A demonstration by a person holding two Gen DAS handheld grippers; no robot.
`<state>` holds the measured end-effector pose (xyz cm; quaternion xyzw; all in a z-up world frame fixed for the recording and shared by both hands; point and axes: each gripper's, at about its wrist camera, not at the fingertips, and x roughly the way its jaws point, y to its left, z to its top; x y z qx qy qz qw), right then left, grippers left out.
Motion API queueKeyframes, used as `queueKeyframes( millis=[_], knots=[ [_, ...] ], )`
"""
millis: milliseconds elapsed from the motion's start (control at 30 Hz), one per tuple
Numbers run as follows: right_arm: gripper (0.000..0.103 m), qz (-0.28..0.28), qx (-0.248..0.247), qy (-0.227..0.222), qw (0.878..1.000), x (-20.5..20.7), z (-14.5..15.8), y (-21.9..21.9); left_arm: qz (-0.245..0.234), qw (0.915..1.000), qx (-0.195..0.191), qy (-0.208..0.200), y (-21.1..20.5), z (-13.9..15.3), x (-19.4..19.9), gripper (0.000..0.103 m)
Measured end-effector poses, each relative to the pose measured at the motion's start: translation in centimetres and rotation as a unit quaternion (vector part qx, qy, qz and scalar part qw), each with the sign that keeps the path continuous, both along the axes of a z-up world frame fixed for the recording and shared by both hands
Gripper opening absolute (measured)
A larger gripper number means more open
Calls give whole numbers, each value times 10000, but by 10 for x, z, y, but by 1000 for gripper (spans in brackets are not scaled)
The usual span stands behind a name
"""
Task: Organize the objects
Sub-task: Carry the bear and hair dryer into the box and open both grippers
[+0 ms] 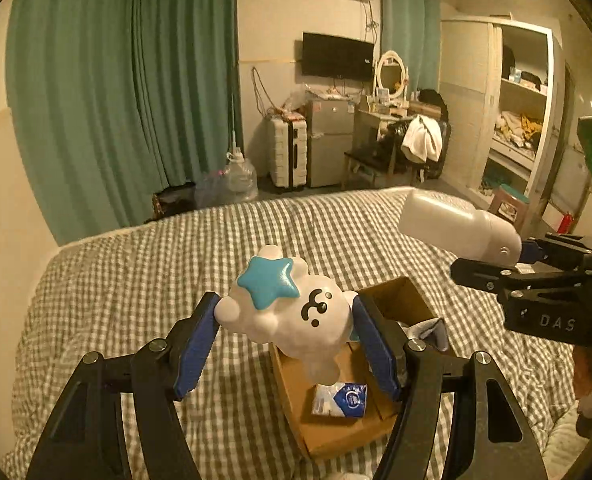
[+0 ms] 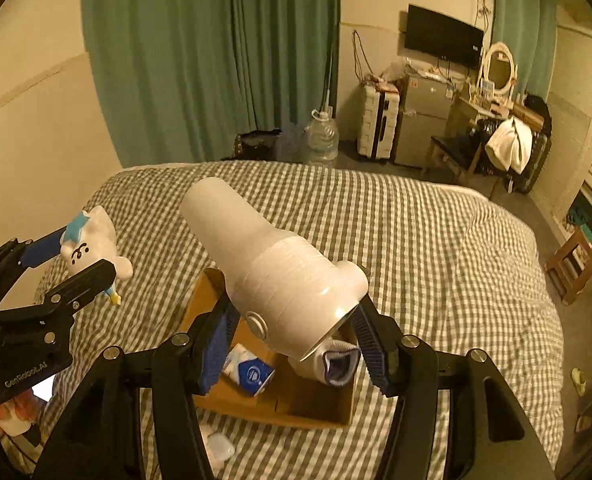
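My left gripper [image 1: 286,320] is shut on a white cloud-shaped toy [image 1: 292,312] with a blue star, held above an open cardboard box [image 1: 331,428] on the bed. The toy also shows in the right wrist view [image 2: 92,246], at the left. My right gripper [image 2: 292,330] is shut on a white bottle [image 2: 272,264], held above the same box [image 2: 280,410]. The bottle also shows in the left wrist view [image 1: 455,220], at the right. In the box lie a blue-and-white packet [image 2: 250,372] and a rolled sock [image 2: 335,364].
The box rests on a grey checked bedspread [image 2: 435,260]. Beyond the bed are green curtains [image 1: 116,100], a water jug [image 2: 321,138], a suitcase [image 1: 288,152], a small fridge [image 1: 329,142], a dresser with a mirror and an open wardrobe [image 1: 511,120]. A small white item [image 2: 220,448] lies near the bed's front edge.
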<state>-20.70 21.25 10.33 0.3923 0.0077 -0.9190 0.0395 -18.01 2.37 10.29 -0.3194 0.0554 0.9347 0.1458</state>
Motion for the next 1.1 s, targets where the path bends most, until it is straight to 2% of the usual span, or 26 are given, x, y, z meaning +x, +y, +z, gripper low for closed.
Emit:
queueKeyframes(
  millis=[167,367,500,567,700,733,767,800,833,867,967,1100],
  knots=[
    [57,-31,-89,-339,9994,-34,-51,9,-73,9994,-96,-330,19,-51,-25,69],
    [57,12,-17,-652,9979,-46,-114,11,-71,9968,-411,-686,39,-109,-42,69],
    [57,-19,139,-763,9970,-53,-140,15,-157,9959,-337,-826,51,-130,-44,69],
    [57,-47,3,-769,9970,-55,-145,21,-195,9951,-308,-915,57,-139,-47,69],
    [58,-160,-302,-695,9970,-48,-146,27,-251,9942,-206,-1030,63,-146,-44,70],
    [60,-144,-386,-669,9969,-47,-144,28,-264,9938,-152,-1066,61,-145,-42,71],
    [69,-96,-531,-586,9968,-44,-140,29,-298,9937,-73,-1078,60,-141,-40,72],
    [73,-108,-602,-474,9970,-40,-135,30,-331,9936,-12,-1083,60,-137,-38,82],
    [78,-153,-631,-361,9972,-37,-129,32,-296,9939,-7,-1061,58,-132,-35,91],
    [79,-213,-645,-292,9973,-33,-122,33,-244,9945,-20,-1019,55,-126,-31,93],
    [79,-286,-631,-203,9974,-23,-101,34,-128,9956,-102,-921,48,-103,-21,93],
    [79,-381,-339,-22,9987,5,-60,33,12,9972,-148,-729,31,-61,-4,93]
  ],
)
